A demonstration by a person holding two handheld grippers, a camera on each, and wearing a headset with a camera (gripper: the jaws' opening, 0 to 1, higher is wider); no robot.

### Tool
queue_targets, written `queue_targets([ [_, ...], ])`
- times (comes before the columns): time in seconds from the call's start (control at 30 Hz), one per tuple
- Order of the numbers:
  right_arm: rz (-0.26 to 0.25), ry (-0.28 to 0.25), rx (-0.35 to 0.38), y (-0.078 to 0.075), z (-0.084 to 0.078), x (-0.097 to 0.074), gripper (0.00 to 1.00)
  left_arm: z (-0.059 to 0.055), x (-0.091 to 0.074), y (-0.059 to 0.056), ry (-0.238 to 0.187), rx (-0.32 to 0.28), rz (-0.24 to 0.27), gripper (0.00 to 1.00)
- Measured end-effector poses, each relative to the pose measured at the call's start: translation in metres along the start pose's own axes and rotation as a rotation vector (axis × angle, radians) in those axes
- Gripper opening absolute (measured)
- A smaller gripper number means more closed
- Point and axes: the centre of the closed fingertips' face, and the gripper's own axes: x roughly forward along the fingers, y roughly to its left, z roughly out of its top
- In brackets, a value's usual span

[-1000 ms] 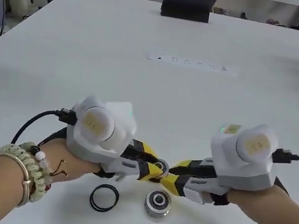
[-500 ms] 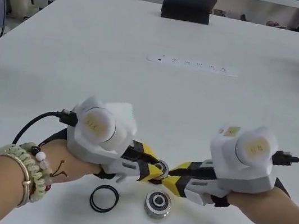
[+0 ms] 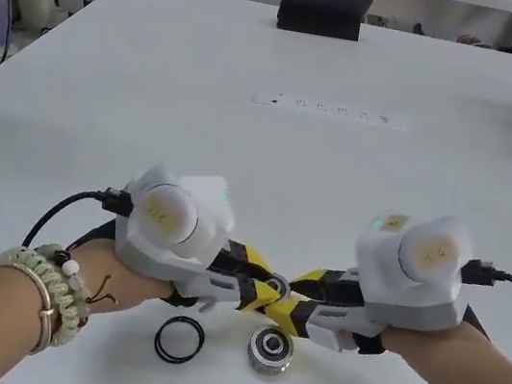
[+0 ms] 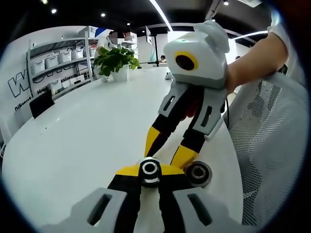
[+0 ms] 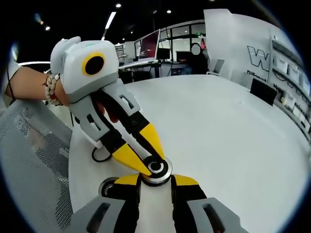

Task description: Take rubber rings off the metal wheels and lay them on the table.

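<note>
2 grips: my left gripper (image 3: pixel 260 290) and right gripper (image 3: pixel 288 306) clamp 1 wheel (image 3: pixel 275 285) for peeling.
Freed: 1 rubber ring (image 3: pixel 179 339), lower centre.

We hold a left gripper (image 3: pixel 263 288) and a right gripper (image 3: pixel 295 302) of the same make. Each has a rounded white-and-grey housing with a pale cream disc (image 3: pixel 164 209) on top that bears faint markings. Grey slotted arms lead forward to black jaws with yellow tips. A black cable (image 3: pixel 64 205) leaves the outer side of each housing. On our left wrist we wear bracelets (image 3: pixel 49 301) of pale green beads, with a white bead and a thin brown cord among them.
</note>
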Motion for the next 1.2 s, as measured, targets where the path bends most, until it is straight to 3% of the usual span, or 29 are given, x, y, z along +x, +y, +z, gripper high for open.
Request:
queue_targets([
  [0.17, 0.003, 0.025, -0.043, -0.001, -0.003, -0.001, 0.19, 0.0, 0.0, 0.0, -0.003, -0.001, 0.001, 0.07],
  [0.53, 0.013, 0.056, -0.056, -0.002, -0.008, -0.005, 0.1, 0.0, 0.0, 0.002, -0.006, -0.013, 0.005, 0.07],
  [0.6, -0.021, 0.066, -0.071, -0.009, -0.01, -0.007, 0.02, 0.0, 0.0, 0.002, -0.007, -0.015, 0.005, 0.07],
  [0.67, -0.007, 0.056, -0.044, -0.007, -0.009, -0.006, 0.01, 0.0, 0.0, 0.002, -0.007, -0.018, 0.006, 0.07],
  [0.83, -0.032, 0.065, -0.04, -0.011, -0.009, -0.007, 0.0, 0.0, 0.001, 0.002, -0.006, -0.023, 0.008, 0.07],
  [0.9, -0.042, 0.068, 0.002, -0.013, -0.009, -0.007, 0.0, 0.0, 0.001, 0.002, -0.006, -0.025, 0.008, 0.07],
  [0.97, -0.049, 0.058, 0.095, -0.015, -0.01, -0.009, 0.0, 0.0, 0.001, 0.002, -0.006, -0.026, 0.007, 0.07],
  [1.1, -0.039, 0.015, 0.353, -0.019, -0.009, -0.01, 0.0, 0.0, 0.001, 0.002, -0.008, -0.029, 0.006, 0.07],
  [1.2, -0.04, 0.002, 0.476, -0.021, -0.01, -0.011, 0.0, 0.0, 0.001, 0.002, -0.01, -0.03, 0.007, 0.07],
])
